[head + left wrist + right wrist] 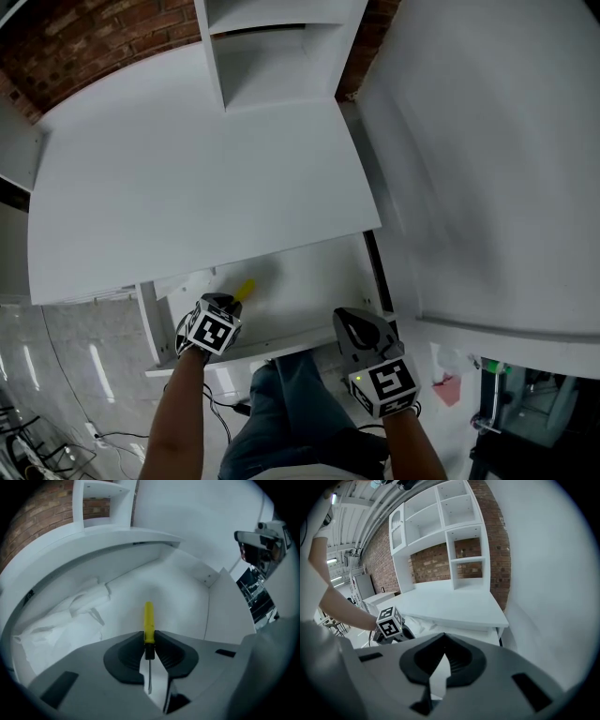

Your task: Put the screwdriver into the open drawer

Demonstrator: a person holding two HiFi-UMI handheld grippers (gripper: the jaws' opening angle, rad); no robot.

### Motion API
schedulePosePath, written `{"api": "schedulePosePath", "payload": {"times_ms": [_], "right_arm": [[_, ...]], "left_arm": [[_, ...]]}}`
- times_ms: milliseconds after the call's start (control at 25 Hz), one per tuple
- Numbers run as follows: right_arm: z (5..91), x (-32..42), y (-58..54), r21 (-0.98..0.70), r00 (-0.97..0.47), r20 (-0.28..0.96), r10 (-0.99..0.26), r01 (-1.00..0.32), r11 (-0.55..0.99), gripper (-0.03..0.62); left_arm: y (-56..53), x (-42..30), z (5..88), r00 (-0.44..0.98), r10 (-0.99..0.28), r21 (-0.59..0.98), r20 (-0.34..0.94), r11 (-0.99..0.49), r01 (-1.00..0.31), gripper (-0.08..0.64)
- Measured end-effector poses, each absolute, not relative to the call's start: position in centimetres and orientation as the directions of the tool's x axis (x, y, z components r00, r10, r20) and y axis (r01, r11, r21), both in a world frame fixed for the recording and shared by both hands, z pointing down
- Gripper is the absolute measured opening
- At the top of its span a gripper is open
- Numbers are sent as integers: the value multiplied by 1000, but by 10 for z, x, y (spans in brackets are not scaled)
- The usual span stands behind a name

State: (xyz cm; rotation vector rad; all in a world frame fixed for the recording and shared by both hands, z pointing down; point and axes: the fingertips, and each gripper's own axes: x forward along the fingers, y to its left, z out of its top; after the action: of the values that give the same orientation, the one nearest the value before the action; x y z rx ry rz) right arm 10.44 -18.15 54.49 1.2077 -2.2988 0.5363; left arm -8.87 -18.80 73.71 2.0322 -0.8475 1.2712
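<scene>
The screwdriver (148, 620) has a yellow handle, a black collar and a thin metal shaft. My left gripper (149, 643) is shut on its collar, handle pointing away into the open white drawer (187, 592) and shaft pointing back. In the head view the left gripper (225, 302) hangs over the drawer (309, 281) near its front left, with the yellow handle (245, 289) sticking out beyond the fingers. My right gripper (354, 323) hovers at the drawer's front right corner. Its jaws (443, 639) are shut and hold nothing.
Crumpled white plastic (70, 616) lies in the drawer's left part. The white desk top (187, 178) overhangs the drawer's back, with a shelf unit (272, 47) on it. A white panel (487, 141) stands to the right. Cables (94, 436) lie on the floor.
</scene>
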Motion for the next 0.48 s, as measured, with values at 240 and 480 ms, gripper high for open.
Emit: {"api": "schedulePosePath", "payload": {"times_ms": [240,480], "right_arm": [[544,104,-181,-113,-493,590,-640,-835,539,11],[527,101,-182,-86,-497,568,-656,-828,554,11]], "left_arm": [[-178,-92,755,282,-129,131,951,-657,-742,81],[-179,-94,749,280,-132,132,951,-646,-752,192]]}}
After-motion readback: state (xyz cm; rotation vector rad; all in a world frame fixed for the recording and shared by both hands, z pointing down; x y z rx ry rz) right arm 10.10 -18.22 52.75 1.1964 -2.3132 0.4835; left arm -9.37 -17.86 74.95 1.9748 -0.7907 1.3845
